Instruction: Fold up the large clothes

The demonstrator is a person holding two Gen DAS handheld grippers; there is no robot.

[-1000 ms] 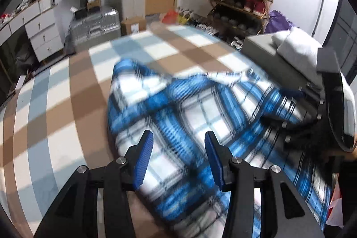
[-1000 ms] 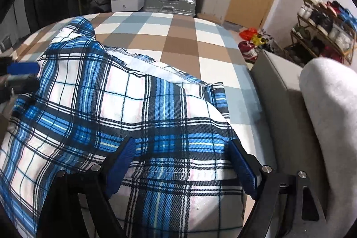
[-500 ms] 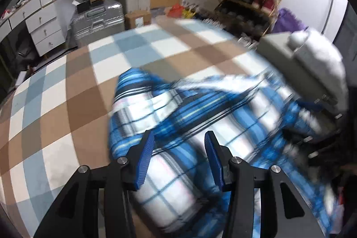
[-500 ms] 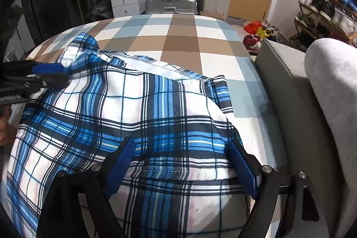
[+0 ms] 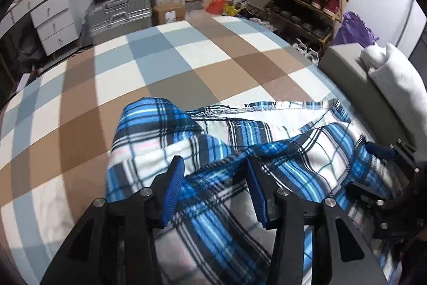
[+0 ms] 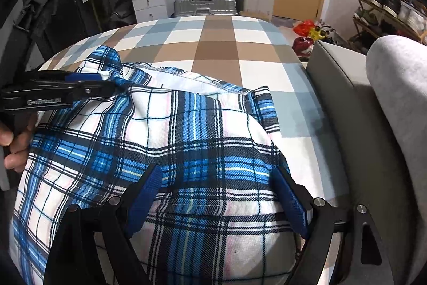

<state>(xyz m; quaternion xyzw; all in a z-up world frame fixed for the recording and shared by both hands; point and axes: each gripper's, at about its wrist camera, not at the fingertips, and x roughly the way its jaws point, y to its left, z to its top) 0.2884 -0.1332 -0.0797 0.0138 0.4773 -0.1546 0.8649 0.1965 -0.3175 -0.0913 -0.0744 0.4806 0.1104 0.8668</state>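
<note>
Plaid shirt [image 5: 240, 156] lies on the checked bed cover [image 5: 133, 71], bunched, with its stitched hem running across at the far side. The left gripper [image 5: 213, 172] has a raised fold between its half-parted fingers; whether they clamp it cannot be told. The right gripper [image 6: 216, 191], fingers wide apart, straddles the fabric; lettering on the left gripper is illegible.

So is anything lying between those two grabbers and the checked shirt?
Nothing visible does. The plaid shirt lies right under both: the left gripper has a ridge of cloth between its fingers, and the right gripper stands wide over the cloth on the checked bedspread.
</note>
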